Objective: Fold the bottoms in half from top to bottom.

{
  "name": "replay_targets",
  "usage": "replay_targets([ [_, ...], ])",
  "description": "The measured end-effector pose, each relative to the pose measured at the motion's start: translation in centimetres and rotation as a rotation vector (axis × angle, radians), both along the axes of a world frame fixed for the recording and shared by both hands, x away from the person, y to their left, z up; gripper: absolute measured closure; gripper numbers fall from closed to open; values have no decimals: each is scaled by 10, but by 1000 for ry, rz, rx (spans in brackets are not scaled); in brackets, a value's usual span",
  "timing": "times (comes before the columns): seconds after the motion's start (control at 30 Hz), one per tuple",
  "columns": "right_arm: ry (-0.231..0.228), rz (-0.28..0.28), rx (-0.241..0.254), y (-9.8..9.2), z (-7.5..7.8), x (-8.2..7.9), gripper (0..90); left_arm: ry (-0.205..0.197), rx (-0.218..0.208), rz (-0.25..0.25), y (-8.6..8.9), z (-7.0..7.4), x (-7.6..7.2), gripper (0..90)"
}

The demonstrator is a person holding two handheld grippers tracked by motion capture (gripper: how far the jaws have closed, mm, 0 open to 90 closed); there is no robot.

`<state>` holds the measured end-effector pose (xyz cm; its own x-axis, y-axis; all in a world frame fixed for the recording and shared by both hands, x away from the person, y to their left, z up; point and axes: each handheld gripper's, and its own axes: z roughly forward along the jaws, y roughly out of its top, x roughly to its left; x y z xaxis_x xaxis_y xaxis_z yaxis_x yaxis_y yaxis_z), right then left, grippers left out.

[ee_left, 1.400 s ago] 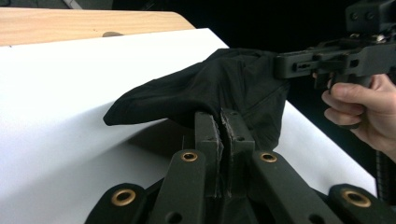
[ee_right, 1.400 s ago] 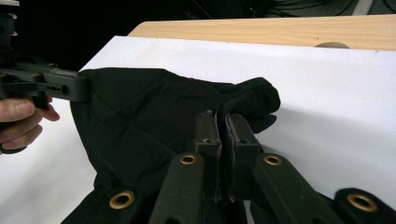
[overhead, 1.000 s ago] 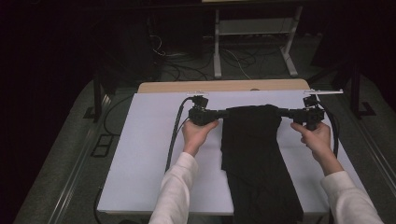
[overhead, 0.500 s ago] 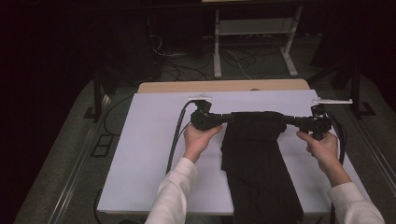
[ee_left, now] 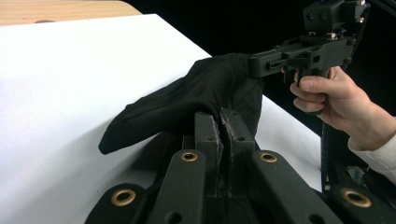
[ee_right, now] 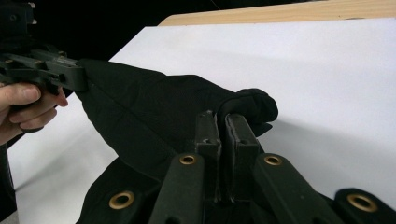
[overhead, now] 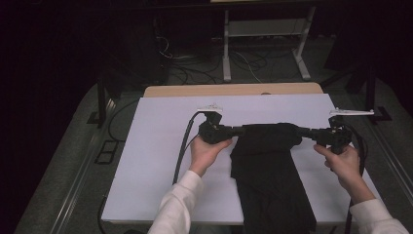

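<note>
High view first: a long black cloth garment (overhead: 270,175), soft and limp, lies on the white-covered table (overhead: 146,161) a little right of centre in the frame, its lower end running off the bottom edge of the table. Its upper edge is lifted and stretched level between the two tools. The left hand-held gripper (overhead: 238,130), just left of centre, has its jaws clamped on the left corner of that edge; the right hand-held gripper (overhead: 304,131), at the right of the frame, is clamped on the opposite corner.

Left gripper view confirms it: the two black jaws stand pressed together at lower centre with a pinch of the black fabric (ee_left: 187,100) between them, while the right hand-held gripper (ee_left: 254,65) bites the far corner at upper right. Right gripper view shows the same from the other side, jaws closed on a bunched fold (ee_right: 247,105), with the left hand-held gripper (ee_right: 81,77) at the far left.

By the look of it the cloth is light, floppy and not fragile; it sags and creases wherever it is unsupported, so it will not hold a shape by itself. Corners or a hem are the sensible places to grip, taking enough layers that the thin fabric does not slide out, and keeping the edge taut between both holds.
</note>
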<state>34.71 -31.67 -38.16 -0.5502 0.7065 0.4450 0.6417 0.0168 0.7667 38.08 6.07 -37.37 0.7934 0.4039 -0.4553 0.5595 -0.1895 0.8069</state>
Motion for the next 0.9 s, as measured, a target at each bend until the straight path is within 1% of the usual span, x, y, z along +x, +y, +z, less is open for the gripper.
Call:
replay_targets([
  [0.07,-1,6,4,1,1,-4,840,-2,-2,-5,1,0,-2,854],
  [0.13,-1,12,-5,2,1,-7,840,-2,-7,-11,1,0,-4,854],
  [0.3,-4,24,-12,3,1,-14,840,-10,-1,-32,2,-1,-12,854],
  [0.6,7,48,-15,6,-2,-24,840,-14,7,-65,3,-1,-23,854],
  [0.9,17,70,-18,6,-2,-33,839,-12,19,-97,4,-7,-33,853],
])
